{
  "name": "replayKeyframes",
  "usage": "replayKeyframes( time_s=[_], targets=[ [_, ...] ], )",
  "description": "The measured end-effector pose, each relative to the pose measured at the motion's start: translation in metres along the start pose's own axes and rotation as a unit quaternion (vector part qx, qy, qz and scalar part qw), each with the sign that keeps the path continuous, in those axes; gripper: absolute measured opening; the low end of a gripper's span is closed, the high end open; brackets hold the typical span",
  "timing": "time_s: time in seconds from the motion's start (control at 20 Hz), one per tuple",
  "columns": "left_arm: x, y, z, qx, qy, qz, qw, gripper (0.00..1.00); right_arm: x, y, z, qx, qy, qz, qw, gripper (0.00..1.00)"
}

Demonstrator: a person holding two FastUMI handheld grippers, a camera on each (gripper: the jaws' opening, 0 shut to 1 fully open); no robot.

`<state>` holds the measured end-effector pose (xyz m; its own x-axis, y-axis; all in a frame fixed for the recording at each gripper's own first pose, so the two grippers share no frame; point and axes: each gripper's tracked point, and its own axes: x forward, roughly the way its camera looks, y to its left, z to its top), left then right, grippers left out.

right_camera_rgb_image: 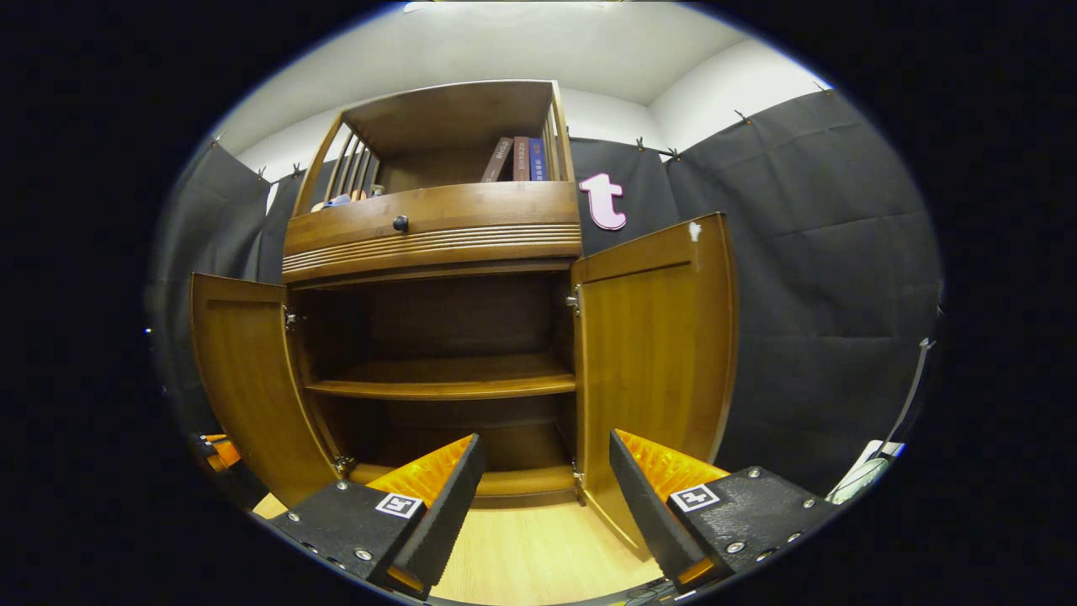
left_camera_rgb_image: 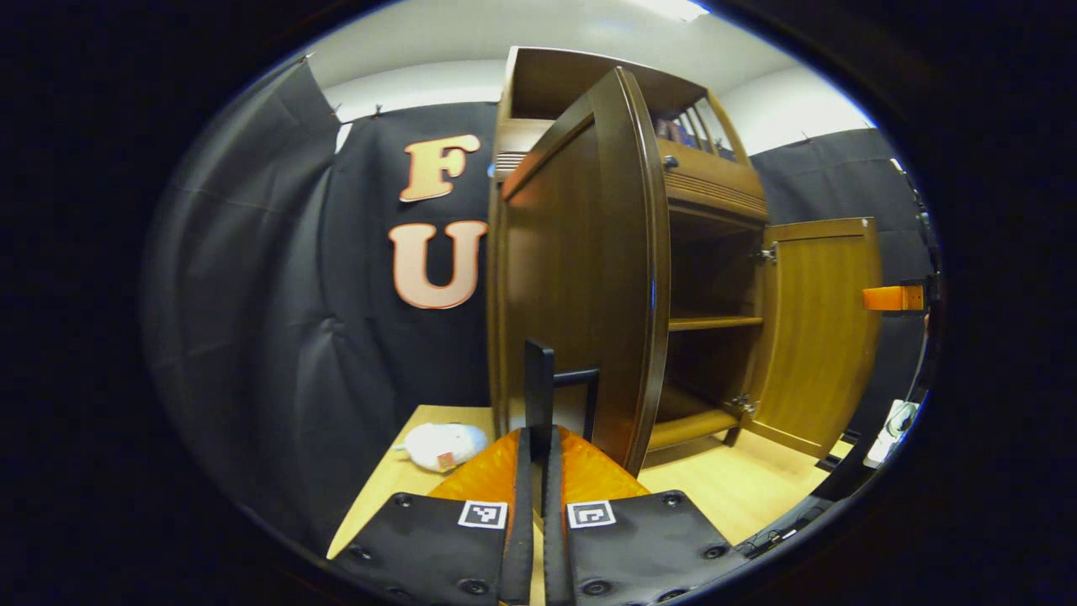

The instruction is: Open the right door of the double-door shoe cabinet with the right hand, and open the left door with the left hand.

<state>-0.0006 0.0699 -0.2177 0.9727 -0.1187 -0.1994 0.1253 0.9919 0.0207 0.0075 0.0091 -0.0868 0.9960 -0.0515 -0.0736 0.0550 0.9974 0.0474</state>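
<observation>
Both glossy wooden doors (right_camera_rgb_image: 656, 353) stand open; left hand-held gripper (left_camera_rgb_image: 538, 404) clamps a handle (left_camera_rgb_image: 538, 383), right hand-held gripper (right_camera_rgb_image: 543, 480) is released.

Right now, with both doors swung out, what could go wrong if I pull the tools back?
1. The left tool looks shut on the left door's handle; backing off before opening could yank the left door.
2. The right tool hangs open near the right door's lower edge; sideways drift could bump it.
</observation>
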Motion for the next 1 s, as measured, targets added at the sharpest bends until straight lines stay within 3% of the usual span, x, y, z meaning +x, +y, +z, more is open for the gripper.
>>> replayKeyframes(
  time_s=[0.15,0.4,1.0],
  targets=[
    [-0.001,0.037,0.000,-0.005,0.005,0.030,1.000,0.05,0.003,0.017,-0.001,-0.005,0.001,0.016,1.000,0.98],
    [-0.002,0.047,-0.001,0.007,0.007,0.007,1.000,0.09,0.008,0.036,0.001,-0.014,0.001,0.036,0.999,0.98],
    [-0.004,0.074,0.002,-0.028,-0.001,-0.039,0.999,0.10,0.011,0.065,-0.001,-0.006,0.009,0.076,0.997,0.98]
  ],
)
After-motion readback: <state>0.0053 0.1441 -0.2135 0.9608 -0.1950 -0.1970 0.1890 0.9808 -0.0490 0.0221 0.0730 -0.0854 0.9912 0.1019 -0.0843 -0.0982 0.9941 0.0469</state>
